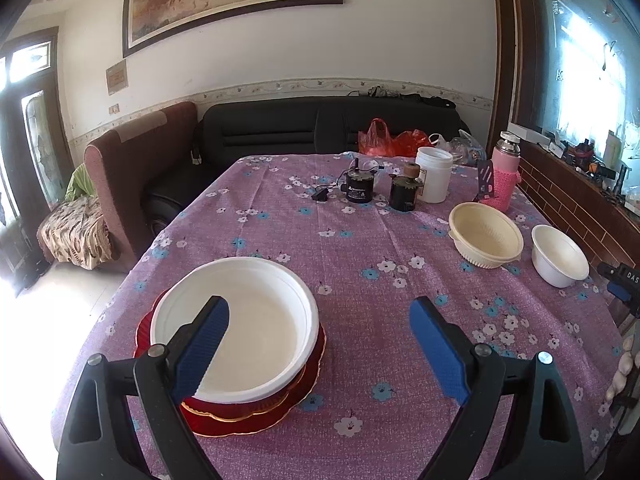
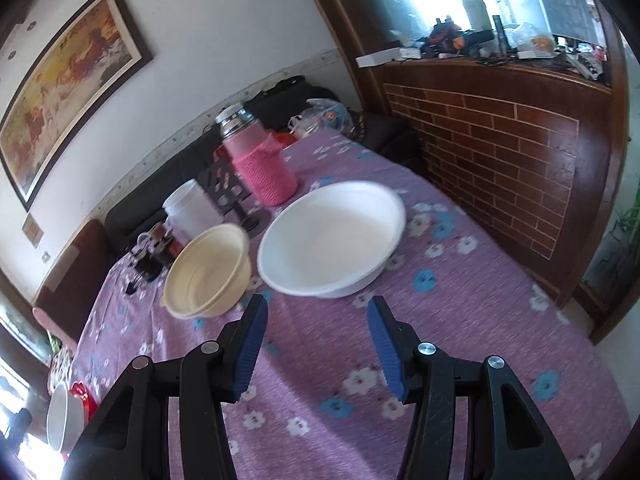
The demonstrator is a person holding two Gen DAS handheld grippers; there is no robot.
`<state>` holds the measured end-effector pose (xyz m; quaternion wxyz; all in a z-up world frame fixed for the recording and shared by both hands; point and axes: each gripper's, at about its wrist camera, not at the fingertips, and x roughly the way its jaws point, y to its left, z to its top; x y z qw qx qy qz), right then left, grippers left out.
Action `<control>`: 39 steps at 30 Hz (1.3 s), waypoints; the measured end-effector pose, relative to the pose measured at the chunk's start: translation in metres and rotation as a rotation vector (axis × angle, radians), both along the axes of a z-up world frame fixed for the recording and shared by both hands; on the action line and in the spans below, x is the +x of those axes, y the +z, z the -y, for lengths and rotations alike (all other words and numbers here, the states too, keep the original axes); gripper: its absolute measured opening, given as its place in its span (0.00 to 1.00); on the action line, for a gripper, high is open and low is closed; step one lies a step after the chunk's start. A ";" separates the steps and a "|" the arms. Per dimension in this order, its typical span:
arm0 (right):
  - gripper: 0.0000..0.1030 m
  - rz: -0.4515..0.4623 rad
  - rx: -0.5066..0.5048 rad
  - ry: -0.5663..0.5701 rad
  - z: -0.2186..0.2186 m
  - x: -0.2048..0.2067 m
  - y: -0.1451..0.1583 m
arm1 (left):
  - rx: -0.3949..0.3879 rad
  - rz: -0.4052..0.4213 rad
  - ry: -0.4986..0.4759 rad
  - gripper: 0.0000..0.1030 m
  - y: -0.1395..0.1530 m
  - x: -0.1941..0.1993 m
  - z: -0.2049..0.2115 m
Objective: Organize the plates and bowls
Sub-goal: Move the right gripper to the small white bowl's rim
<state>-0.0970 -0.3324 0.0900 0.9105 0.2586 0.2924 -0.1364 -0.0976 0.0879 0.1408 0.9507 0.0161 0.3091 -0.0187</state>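
In the left wrist view a wide white bowl (image 1: pixel 256 320) sits on a stack of red plates (image 1: pixel 248 420) at the near left of the table. My left gripper (image 1: pixel 320 306) stands open wide; its left finger hangs over that bowl and its right finger over bare cloth. Farther right stand a cream ribbed bowl (image 1: pixel 486 236) and a small white bowl (image 1: pixel 560 256). In the right wrist view my right gripper (image 2: pixel 318 302) is open and holds nothing, just short of the white bowl (image 2: pixel 332 236), with the cream bowl (image 2: pixel 208 272) to its left.
The purple flowered tablecloth (image 1: pixel 360 248) covers the table. At the far end stand a pink-sleeved flask (image 1: pixel 504 172), a white jar (image 1: pixel 434 174) and two small black motors (image 1: pixel 360 188). A brick-patterned wall (image 2: pixel 500 152) runs close along the table's right side; a dark sofa (image 1: pixel 320 124) lies beyond.
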 end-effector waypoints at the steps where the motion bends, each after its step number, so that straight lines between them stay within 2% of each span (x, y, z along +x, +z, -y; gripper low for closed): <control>1: 0.57 -0.001 -0.003 -0.018 0.008 -0.001 0.002 | -0.001 -0.003 -0.015 0.89 0.001 0.002 0.004; 6: 0.58 -0.023 0.007 -0.088 0.043 0.008 0.002 | -0.040 -0.040 -0.121 0.89 0.001 0.013 0.033; 12: 0.58 -0.057 0.099 -0.144 0.071 0.039 -0.020 | -0.115 -0.147 -0.226 0.89 -0.006 0.033 0.076; 20: 0.58 -0.064 0.142 -0.175 0.088 0.068 -0.048 | -0.119 -0.168 -0.375 0.89 0.017 0.074 0.147; 23: 0.58 -0.065 0.126 -0.165 0.092 0.070 -0.056 | -0.094 -0.165 -0.433 0.89 0.023 0.098 0.187; 25: 0.58 -0.049 0.174 -0.146 0.096 0.068 -0.060 | -0.067 -0.167 -0.481 0.89 0.023 0.116 0.219; 29: 0.58 -0.015 0.218 -0.099 0.098 0.068 -0.062 | -0.015 -0.207 -0.550 0.89 0.013 0.158 0.281; 34: 0.58 -0.011 0.237 -0.067 0.094 0.071 -0.063 | -0.024 -0.297 -0.577 0.88 -0.013 0.202 0.336; 35: 0.58 -0.014 0.240 -0.063 0.094 0.072 -0.063 | -0.021 -0.315 -0.590 0.86 -0.019 0.208 0.347; 37: 0.58 -0.019 0.251 -0.049 0.093 0.074 -0.064 | -0.004 -0.338 -0.614 0.71 -0.031 0.215 0.363; 39: 0.57 -0.031 0.256 -0.039 0.091 0.077 -0.066 | 0.010 -0.357 -0.626 0.69 -0.044 0.221 0.376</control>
